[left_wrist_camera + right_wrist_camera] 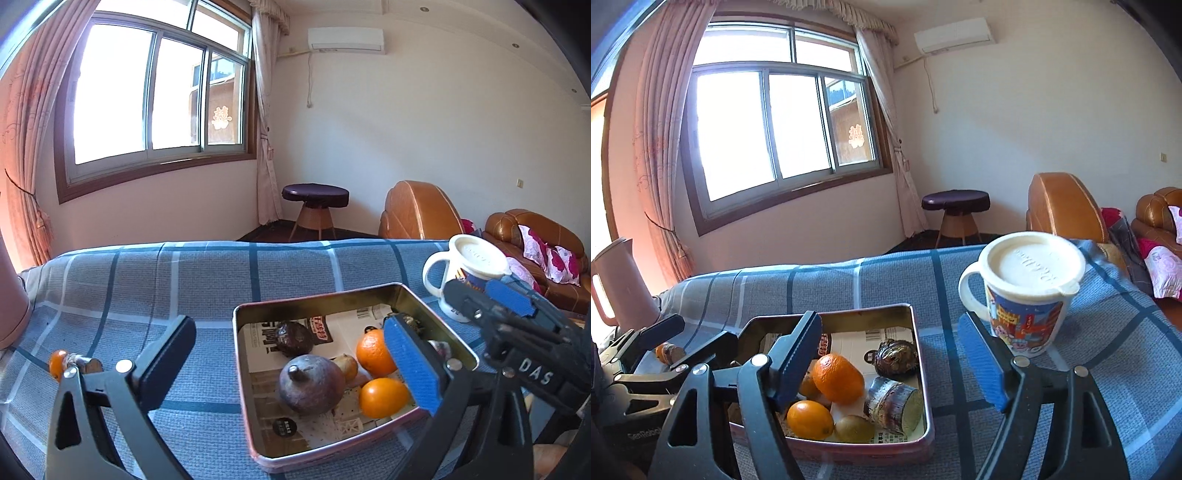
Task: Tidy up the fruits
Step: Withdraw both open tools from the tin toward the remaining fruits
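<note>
Fruits fill the tin (436,306), which sits near the table's front edge. My left gripper (291,362) hangs wide and holds nothing, its right finger over the tin's right rim by two oranges (373,350). My right gripper (886,365) is wide too, empty, between the tin and the lidded mug (1027,295). A small orange (56,363) lies apart toward the table's left edge, near a pink kettle (618,280).
</note>
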A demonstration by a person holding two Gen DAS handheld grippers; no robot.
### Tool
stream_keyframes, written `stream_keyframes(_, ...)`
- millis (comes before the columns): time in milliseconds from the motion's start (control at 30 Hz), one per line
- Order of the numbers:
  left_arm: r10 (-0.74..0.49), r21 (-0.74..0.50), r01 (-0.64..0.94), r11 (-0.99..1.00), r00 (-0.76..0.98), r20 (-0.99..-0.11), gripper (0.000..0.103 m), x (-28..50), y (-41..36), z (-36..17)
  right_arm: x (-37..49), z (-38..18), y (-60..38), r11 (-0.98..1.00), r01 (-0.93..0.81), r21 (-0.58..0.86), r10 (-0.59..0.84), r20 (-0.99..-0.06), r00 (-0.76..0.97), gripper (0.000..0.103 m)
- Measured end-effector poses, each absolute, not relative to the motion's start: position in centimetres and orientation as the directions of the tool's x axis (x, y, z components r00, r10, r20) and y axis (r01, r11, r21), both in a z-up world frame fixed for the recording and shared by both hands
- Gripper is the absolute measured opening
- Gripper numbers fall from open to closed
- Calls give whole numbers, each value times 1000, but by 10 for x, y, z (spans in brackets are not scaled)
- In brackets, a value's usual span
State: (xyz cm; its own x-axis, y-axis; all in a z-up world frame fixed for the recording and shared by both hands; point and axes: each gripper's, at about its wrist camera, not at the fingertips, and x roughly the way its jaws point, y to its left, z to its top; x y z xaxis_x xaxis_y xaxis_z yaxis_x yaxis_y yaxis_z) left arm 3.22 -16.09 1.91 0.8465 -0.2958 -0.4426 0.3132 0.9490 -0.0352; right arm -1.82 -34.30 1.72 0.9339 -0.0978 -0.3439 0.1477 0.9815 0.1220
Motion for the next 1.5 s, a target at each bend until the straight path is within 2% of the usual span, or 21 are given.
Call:
stream_keyframes(233,-232,0,258,966,871,-433,103,31,-145,17,-20,17,-346,965,211,153,-151,-331,932,81)
stream_keyframes(400,-198,-19,212,977,873,-446,103,34,-130,11,-21,16,-338,970,217,112,-172,-317,933,81)
stream_keyframes(600,-145,23,171,985,890,-432,103,31,-123,8,-28,14,-325,974,213,79,-181,-293,939,82)
stream_keyframes(833,-135,24,160,987,892,-431,103,28,-113,6,-33,14,-310,974,223,49,-201,-280,939,82)
stream_keyframes(1200,-131,13,150,989,897,-422,103,21,-92,6,-39,12,-298,968,238,78,-205,-301,931,82)
stream_keyframes(1500,-112,53,147,988,903,-414,103,19,-73,6,-41,10,-278,966,234,112,-188,-323,928,82)
